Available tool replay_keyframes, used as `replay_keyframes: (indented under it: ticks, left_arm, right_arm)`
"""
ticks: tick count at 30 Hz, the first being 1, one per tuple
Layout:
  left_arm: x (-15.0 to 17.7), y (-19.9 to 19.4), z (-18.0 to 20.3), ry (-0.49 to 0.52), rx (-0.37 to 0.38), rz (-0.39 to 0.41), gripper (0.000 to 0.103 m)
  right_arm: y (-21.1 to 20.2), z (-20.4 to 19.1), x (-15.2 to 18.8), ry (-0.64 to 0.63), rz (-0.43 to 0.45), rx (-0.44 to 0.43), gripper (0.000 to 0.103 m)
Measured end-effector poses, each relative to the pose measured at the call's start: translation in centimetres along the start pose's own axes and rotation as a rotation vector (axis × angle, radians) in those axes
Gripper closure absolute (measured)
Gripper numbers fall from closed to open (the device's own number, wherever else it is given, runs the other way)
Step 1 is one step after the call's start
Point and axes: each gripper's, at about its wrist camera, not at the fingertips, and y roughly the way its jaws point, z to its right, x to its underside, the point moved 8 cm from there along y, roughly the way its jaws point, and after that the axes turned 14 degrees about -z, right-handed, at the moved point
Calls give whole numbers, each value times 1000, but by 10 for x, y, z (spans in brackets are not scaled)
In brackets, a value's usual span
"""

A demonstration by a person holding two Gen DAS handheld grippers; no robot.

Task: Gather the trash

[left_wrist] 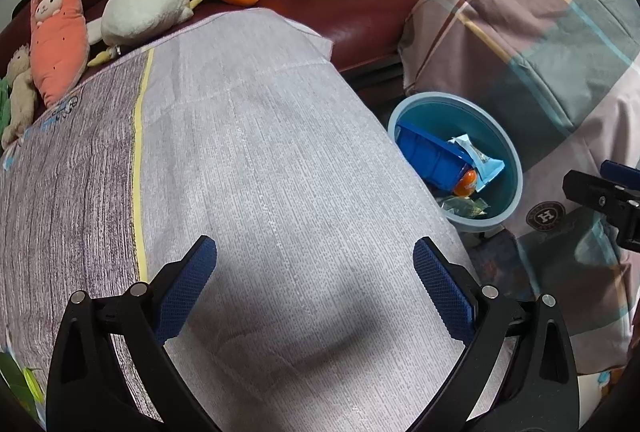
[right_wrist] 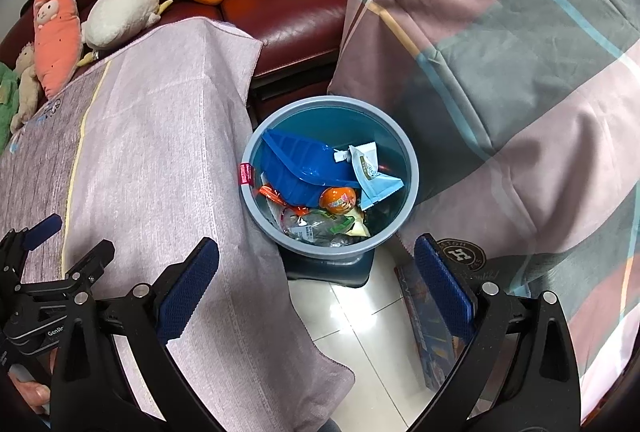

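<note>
Both your left claw and right claw gape apart, empty. The bin holds wrappers; bumping its rim could tip it.

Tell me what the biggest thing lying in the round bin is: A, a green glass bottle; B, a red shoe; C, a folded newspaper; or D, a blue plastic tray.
D: in the right wrist view a blue plastic tray lies tilted across the bin, above an orange egg-shaped capsule and crumpled wrappers.
</note>
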Motion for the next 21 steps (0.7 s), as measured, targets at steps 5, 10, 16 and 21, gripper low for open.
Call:
replay_keyframes:
  ticks: [5,10,16,21]
  left_arm:
    - [-2,-1,2,8,-5,6,4]
    - [-4,-1,3,10,-5,5,4]
    - [-5,-7,8,22,-9,15,4]
    - [-5,-13,8,19,-6,15,4]
  right_arm:
    - [-1,2,-3,4,2,4,9]
    - [-1,3,-4,4,0,12,9]
    - [-4,6,-5,6,2,30,9]
    - [-10,6,-5,5,12,38,9]
